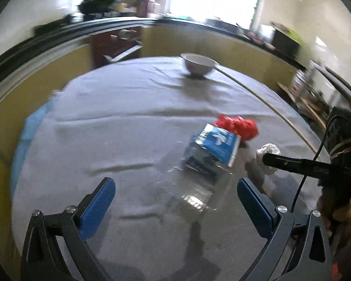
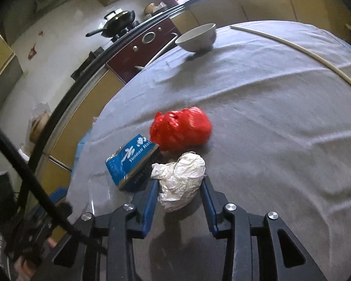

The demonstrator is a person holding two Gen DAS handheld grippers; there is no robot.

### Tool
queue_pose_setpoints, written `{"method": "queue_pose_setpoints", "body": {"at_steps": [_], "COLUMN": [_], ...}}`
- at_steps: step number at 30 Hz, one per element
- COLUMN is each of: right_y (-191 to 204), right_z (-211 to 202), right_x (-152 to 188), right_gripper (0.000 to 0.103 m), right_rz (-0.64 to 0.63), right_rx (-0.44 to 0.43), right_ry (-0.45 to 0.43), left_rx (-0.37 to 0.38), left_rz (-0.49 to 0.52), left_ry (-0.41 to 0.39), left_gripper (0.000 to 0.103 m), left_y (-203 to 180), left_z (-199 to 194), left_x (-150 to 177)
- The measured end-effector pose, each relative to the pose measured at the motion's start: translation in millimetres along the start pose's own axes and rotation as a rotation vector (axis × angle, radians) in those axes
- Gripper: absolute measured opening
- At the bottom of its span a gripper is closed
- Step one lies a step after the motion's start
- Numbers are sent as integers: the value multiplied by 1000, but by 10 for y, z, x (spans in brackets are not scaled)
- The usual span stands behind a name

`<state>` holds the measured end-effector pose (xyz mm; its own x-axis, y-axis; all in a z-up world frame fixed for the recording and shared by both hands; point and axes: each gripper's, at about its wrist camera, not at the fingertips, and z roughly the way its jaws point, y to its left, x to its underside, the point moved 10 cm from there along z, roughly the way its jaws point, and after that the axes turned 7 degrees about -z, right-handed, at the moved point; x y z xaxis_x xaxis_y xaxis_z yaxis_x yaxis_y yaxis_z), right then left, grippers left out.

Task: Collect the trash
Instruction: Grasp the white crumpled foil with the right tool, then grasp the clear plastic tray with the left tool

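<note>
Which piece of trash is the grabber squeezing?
The crumpled white paper ball. The right gripper has its blue pads pressed on both its sides. The red plastic bag and the blue carton lie free on the cloth.

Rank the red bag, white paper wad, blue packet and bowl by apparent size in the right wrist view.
1. red bag and white paper wad: alike, and the wad is nearer the camera
2. blue packet
3. bowl: smallest-looking, but farthest away
</note>
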<state>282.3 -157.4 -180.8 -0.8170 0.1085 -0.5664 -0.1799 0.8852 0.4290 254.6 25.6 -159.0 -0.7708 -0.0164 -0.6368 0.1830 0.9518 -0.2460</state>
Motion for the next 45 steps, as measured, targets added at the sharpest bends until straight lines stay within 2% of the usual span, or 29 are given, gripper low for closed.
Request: {"method": "queue_pose_setpoints", "body": {"at_steps": [3, 6, 12, 14, 21, 26, 32, 37, 38, 39, 40, 45], "right_y": [-31, -4, 93, 110, 134, 64, 68, 96, 100, 105, 113, 113], "right_z": [-133, -197, -217, -193, -191, -211, -246, -249, -258, -271, -293, -419], "right_x": [113, 198, 308, 339, 376, 408, 433, 427, 429, 431, 430, 440], "right_gripper": [39, 39, 39, 39, 39, 39, 39, 39, 39, 39, 39, 39], "right_rz": [25, 33, 61, 73, 105, 149, 141, 129, 125, 119, 113, 106], "right_rx": [-23, -39, -75, -84, -96, -100, -92, -84, -78, -74, -71, -64], "right_ry": [-1, 5, 2, 4, -1, -5, -9, -16, -19, -22, -27, -47], "left_rx": [26, 65, 139, 138, 243, 254, 215, 193, 172, 163, 162, 141], "left_rz": [92, 135, 121, 125, 152, 158, 182, 174, 169, 163, 154, 102], "left_ry": [55, 102, 192, 222, 256, 258, 302, 273, 268, 268, 269, 225], "left_gripper": [103, 103, 103, 103, 103, 103, 103, 103, 101, 92, 89, 84], "left_y": [-101, -161, -100, -94, -252, -317, -313, -308, -285, -269, -254, -180], "left_z": [138, 238, 418, 468, 401, 397, 503, 561, 597, 613, 622, 552], "left_x": [17, -7, -64, -56, -112, -65, 88, 46, 37, 36, 42, 31]}}
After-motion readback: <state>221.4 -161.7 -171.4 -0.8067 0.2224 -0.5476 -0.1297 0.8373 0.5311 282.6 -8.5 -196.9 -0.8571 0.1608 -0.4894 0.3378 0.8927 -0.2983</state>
